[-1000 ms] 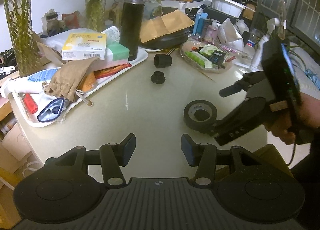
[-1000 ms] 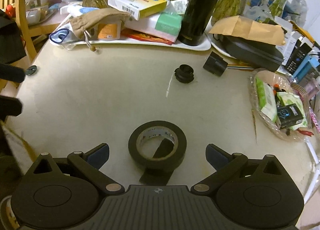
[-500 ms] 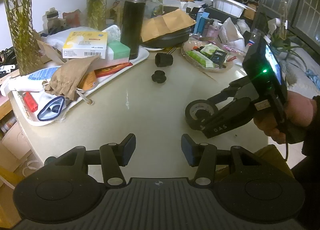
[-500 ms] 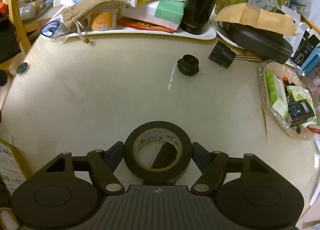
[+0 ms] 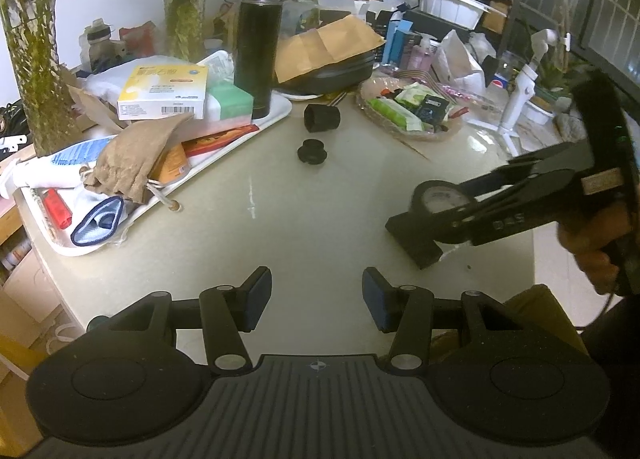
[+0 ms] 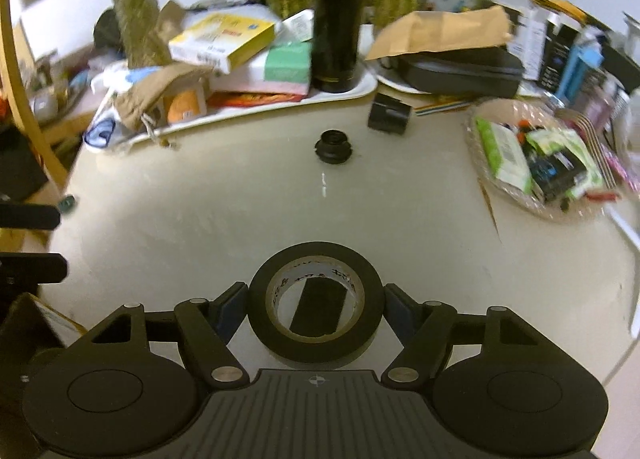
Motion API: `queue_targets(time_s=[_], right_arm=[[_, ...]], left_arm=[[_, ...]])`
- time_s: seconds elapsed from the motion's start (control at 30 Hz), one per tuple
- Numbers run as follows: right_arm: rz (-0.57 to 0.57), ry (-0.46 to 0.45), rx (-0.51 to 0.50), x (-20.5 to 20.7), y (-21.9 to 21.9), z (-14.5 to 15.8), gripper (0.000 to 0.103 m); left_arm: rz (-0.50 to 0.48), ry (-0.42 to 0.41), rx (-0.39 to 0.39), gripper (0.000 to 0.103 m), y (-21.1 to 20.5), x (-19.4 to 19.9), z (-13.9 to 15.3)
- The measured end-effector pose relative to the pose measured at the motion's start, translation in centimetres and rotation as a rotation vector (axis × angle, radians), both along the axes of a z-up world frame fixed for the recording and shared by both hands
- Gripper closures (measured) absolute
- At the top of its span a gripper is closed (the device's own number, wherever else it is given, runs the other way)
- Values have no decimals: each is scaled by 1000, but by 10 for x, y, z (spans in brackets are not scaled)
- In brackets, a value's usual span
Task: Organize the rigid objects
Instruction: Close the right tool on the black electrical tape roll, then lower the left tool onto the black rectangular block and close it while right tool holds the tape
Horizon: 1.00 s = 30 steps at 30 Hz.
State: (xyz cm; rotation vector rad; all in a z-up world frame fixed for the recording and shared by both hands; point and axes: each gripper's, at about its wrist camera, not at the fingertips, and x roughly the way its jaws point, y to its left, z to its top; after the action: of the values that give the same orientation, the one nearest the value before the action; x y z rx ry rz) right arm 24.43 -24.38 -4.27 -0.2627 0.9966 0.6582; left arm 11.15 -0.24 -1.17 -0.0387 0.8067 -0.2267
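The round, glossy cream table [image 6: 200, 227] carries everything, and its smooth hard top gives bare room in the middle for sorting. At its far edge lies a long white plastic tray [image 5: 224, 163], heaped with soft and hard things together: a yellow and white cardboard box [image 5: 164, 93], a crumpled beige cloth pouch [image 5: 132, 163] and a tall black metal flask [image 5: 258, 43] that stands upright at the tray's end. To the right, a shallow clear dish [image 6: 496, 185] holds small green packets.

The right gripper [image 6: 315, 309] pinches the black roll of tape [image 6: 314, 301] across its outer rim, one pad on each side, so the roll lies flat between the fingers with its pale cardboard core facing up. In the left wrist view the roll seems to be raised a little above the table, near the right edge, though I cannot be sure that it is fully lifted. I judge this side grip is chosen because the rim is firm and round, and it will not collapse under pressure.

The left gripper [image 5: 316, 295] has its fingers spread apart and holds nothing; it hovers low over the near part of the table.

Two smaller black plastic parts wait near the tray: a short black cylinder cap [image 6: 390, 113] lying on its side, and a round black knob [image 6: 334, 147] just in front of it.
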Motion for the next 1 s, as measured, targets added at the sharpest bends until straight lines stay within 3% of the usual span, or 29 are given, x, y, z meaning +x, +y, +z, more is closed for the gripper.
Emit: queue_targets(time_s=[0.4, 0.47, 0.63, 1.0], right_arm=[[-147, 11, 106, -26, -54, 21, 28], [-158, 13, 115, -31, -59, 23, 28], [-199, 19, 129, -42, -73, 28, 28], [-276, -12, 170, -59, -104, 34, 28]], left_arm=[[-32, 7, 44, 53, -14, 11, 12], [-33, 10, 53, 51, -18, 15, 15], [-36, 2, 79, 34, -30, 25, 21], [-95, 51, 111, 34, -61, 46, 16]])
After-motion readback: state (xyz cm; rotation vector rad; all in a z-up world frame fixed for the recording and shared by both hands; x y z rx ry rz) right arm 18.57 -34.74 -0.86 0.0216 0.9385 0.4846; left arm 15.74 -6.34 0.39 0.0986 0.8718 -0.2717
